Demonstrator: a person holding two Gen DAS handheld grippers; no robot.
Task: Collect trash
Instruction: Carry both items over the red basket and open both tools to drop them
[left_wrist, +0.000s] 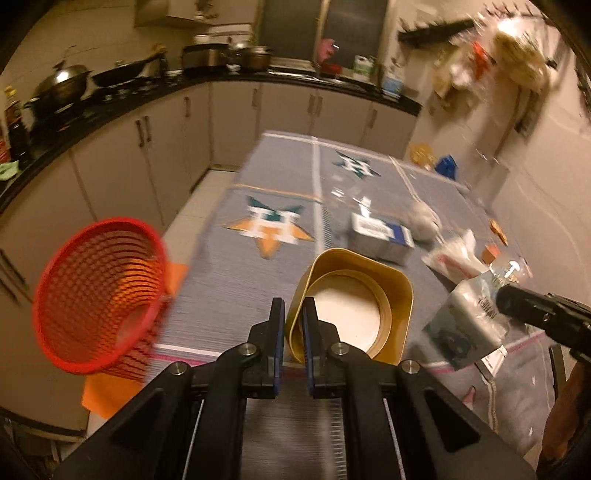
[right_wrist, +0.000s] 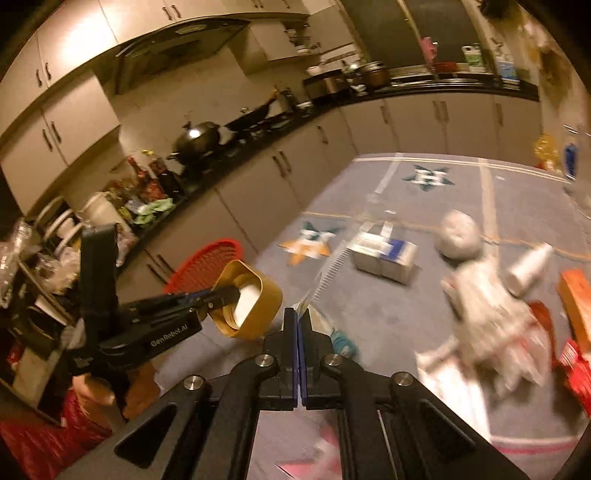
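My left gripper (left_wrist: 293, 306) is shut on the near wall of a gold tub (left_wrist: 400, 314) with a round white-bottomed insert, and holds it just above the grey star-patterned tablecloth (left_wrist: 229, 295). A red mesh basket (left_wrist: 99, 295) sits to its left at the table's edge. In the right wrist view my right gripper (right_wrist: 298, 317) is shut on a clear plastic wrapper (right_wrist: 341, 341) with teal print. The left gripper (right_wrist: 221, 291), gold tub (right_wrist: 266, 299) and red basket (right_wrist: 207, 262) lie left of it. The left wrist view shows the right gripper (left_wrist: 506, 299) with the wrapper (left_wrist: 465, 325) at the right.
More litter lies on the cloth: a blue-and-white box (right_wrist: 384, 254), a grey crumpled ball (right_wrist: 460, 236), a heap of white wrappers (right_wrist: 487, 314), a white bottle (right_wrist: 528, 267) and an orange box (right_wrist: 576, 306). A kitchen counter (left_wrist: 110, 99) with pots runs along the left and back.
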